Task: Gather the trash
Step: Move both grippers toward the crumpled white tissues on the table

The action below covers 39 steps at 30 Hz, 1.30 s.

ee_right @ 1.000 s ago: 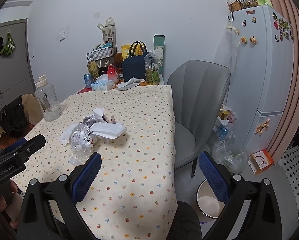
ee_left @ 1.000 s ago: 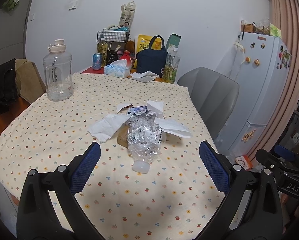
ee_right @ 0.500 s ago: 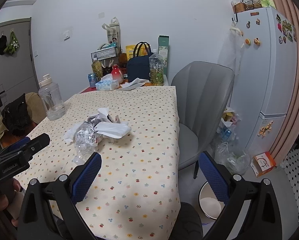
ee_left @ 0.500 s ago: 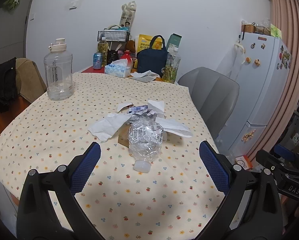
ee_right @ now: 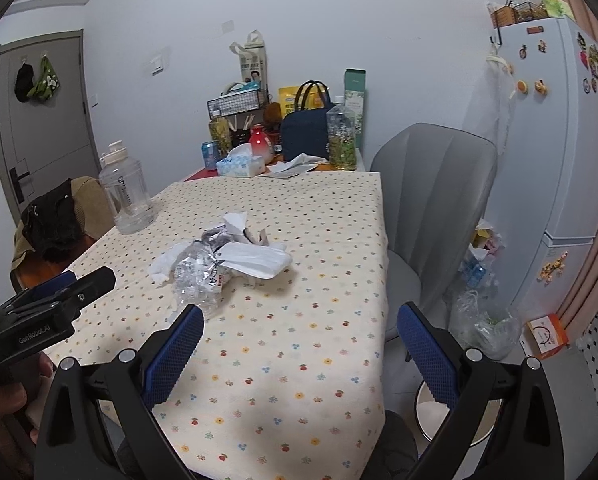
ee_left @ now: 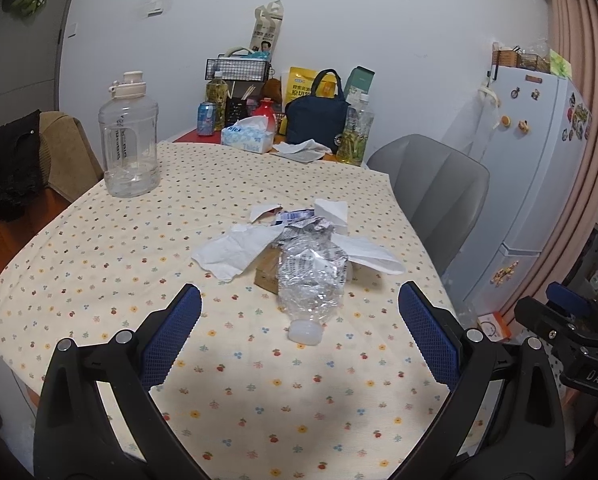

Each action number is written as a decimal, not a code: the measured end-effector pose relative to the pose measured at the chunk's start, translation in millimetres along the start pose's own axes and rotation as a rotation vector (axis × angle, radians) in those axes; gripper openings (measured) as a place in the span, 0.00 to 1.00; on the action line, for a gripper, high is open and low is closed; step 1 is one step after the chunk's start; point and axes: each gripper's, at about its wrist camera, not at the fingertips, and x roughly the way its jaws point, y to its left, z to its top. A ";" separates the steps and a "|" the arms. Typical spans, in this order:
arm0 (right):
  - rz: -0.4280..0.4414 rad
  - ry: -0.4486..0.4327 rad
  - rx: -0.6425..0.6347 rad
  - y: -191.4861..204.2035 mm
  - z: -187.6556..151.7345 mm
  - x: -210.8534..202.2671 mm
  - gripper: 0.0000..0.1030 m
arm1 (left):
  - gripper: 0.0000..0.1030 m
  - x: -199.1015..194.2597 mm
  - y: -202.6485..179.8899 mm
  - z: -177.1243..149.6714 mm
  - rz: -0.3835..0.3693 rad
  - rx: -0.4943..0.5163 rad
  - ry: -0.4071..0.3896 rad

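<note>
Both our grippers are hovering with nothing in them. The left gripper has its blue-padded fingers spread wide over the near part of the surface, and the crushed plastic bottle sits right in line with the gap between them, its white cap pointing back at us. The right gripper is spread just as wide, off near the surface's right edge, with the trash pile toward its left finger.

The trash is all one clump in the middle of the flowery tablecloth: the bottle lies on top of a small brown cardboard piece, a crumpled white tissue is on its left, a long white paper on its right, and some torn wrapper scraps sit just behind it. Everything overlaps, so nothing is lying free on its own.

Further out, a big clear water jug stands well apart at the left side. The far end is crowded with a tissue box, a soda can, a navy lunch bag, a wire basket and a bottle of yellowish stuff. A gray chair is tucked in along the right edge, a white bin stands on the floor below our right gripper, with plastic bags beside the fridge.
</note>
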 end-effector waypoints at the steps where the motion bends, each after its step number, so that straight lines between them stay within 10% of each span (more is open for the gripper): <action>1: 0.007 0.004 -0.004 1.9 0.3 2.0 0.89 | 0.95 1.2 3.4 -0.3 0.006 -0.002 0.004; 39: 0.135 0.201 0.107 2.7 33.9 156.9 0.63 | 0.87 143.5 102.7 27.9 0.138 -0.129 0.190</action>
